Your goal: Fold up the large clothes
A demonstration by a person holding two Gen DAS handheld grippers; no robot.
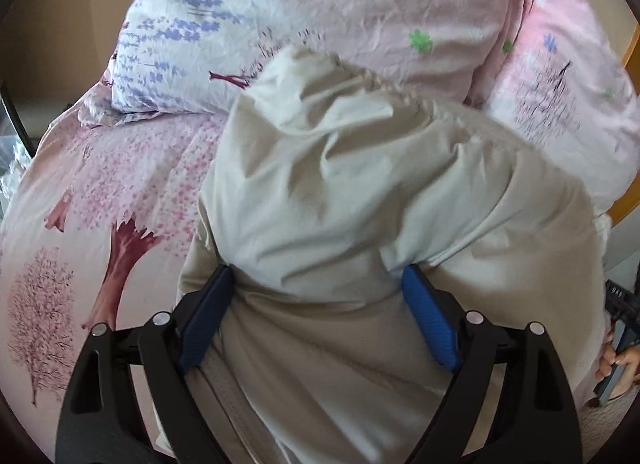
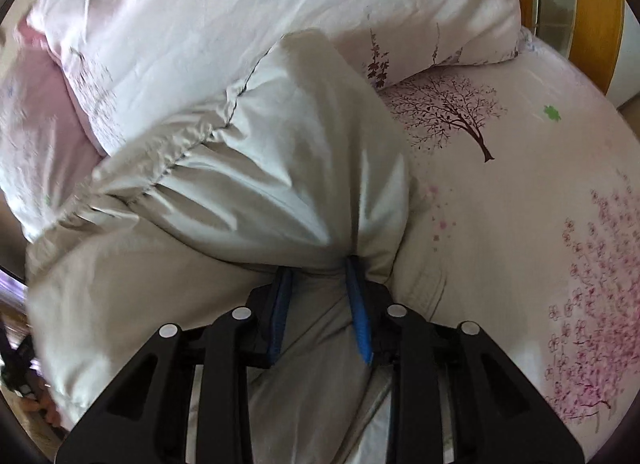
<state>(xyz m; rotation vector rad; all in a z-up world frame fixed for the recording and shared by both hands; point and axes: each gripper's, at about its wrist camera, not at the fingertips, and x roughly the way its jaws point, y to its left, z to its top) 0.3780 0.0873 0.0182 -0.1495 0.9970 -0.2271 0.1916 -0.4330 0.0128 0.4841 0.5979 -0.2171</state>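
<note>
A bulky beige padded jacket (image 1: 360,168) lies crumpled on a bed, its gathered hem toward the pillows. My left gripper (image 1: 316,270) stands wide with a thick fold of the jacket filling the gap, and both blue pads (image 1: 430,320) press into the cloth. In the right wrist view the same jacket (image 2: 248,168) bunches up, with creases running into my right gripper (image 2: 318,268). Its jaws are narrow and pinch a wad of the fabric between the blue pads (image 2: 280,312). The jacket's lower part is hidden under both grippers.
A pink bedsheet (image 1: 92,200) printed with trees covers the mattress. A lavender-print pillow (image 1: 192,36) and a pink duvet (image 1: 400,4) lie behind the jacket. A wooden bed frame (image 2: 596,24) stands at the far right. A hand (image 1: 618,364) shows at the bed's edge.
</note>
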